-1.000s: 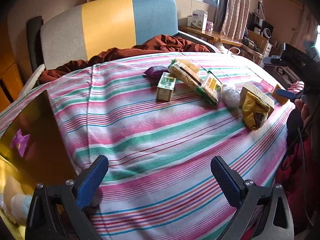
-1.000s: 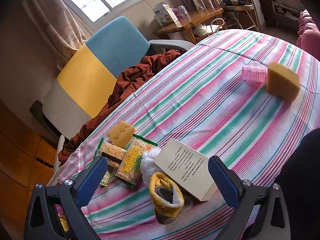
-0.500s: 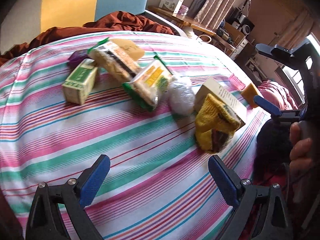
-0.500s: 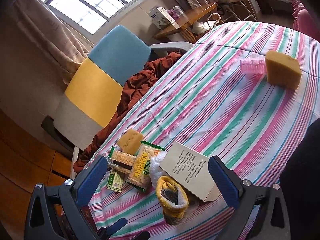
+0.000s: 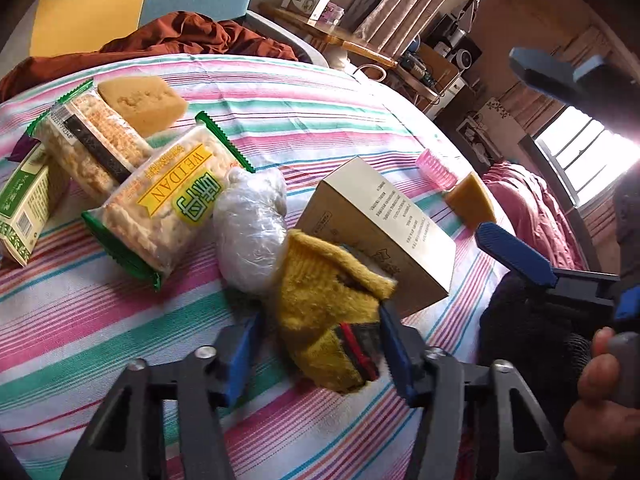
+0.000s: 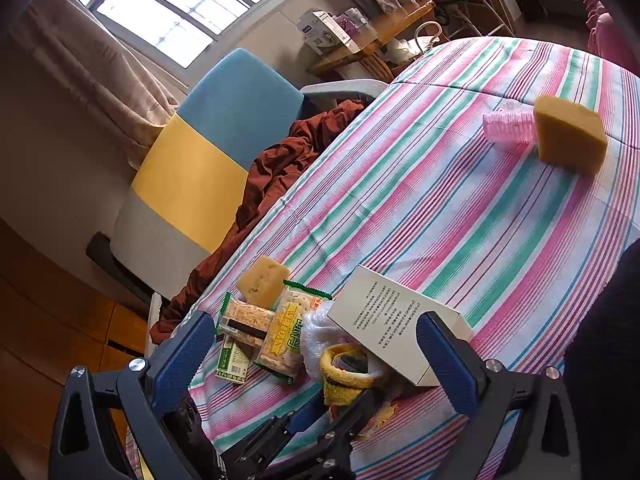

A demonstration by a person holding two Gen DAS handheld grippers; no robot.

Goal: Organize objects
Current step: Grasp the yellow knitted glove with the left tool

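**Inspector:** Left gripper (image 5: 316,344). State of the jaws?

**Assistant:** Closing. The yellow knitted sock (image 5: 320,304) lies between the blue pads. The right-hand pad sits against its edge; the left-hand pad shows a sliver of tablecloth between it and the knit. Grip not confirmed.

**Inspector:** Right gripper (image 6: 316,354)?

**Assistant:** Jaws spread wide, nothing between them. It hangs over the near edge of the table, apart from the items. A hand (image 5: 600,400) holds its grip at the right of the left wrist view.

**Inspector:** The sock itself?

**Assistant:** Lying on the striped tablecloth (image 5: 120,320), its opening towards the cream box (image 5: 384,232). Something dark with a red stripe shows inside it; I cannot tell what.

**Inspector:** Other containers?

**Assistant:** The cream box is closed, printed on top, one corner touching the sock; contents not visible. Just left of the sock, a clear plastic bag (image 5: 252,228) holding something white. Beyond that, a sealed WEIDAN cracker packet (image 5: 168,200) with crackers visible through the film, partly overlapped by a second cracker packet (image 5: 88,148). A small green carton (image 5: 24,208) lies closed at the far left.

**Inspector:** Loose items?

**Assistant:** One yellow sponge (image 5: 140,100) touching the second packet. Well apart, across the table, another sponge (image 6: 570,138) touching a pink ribbed roller (image 6: 508,128).
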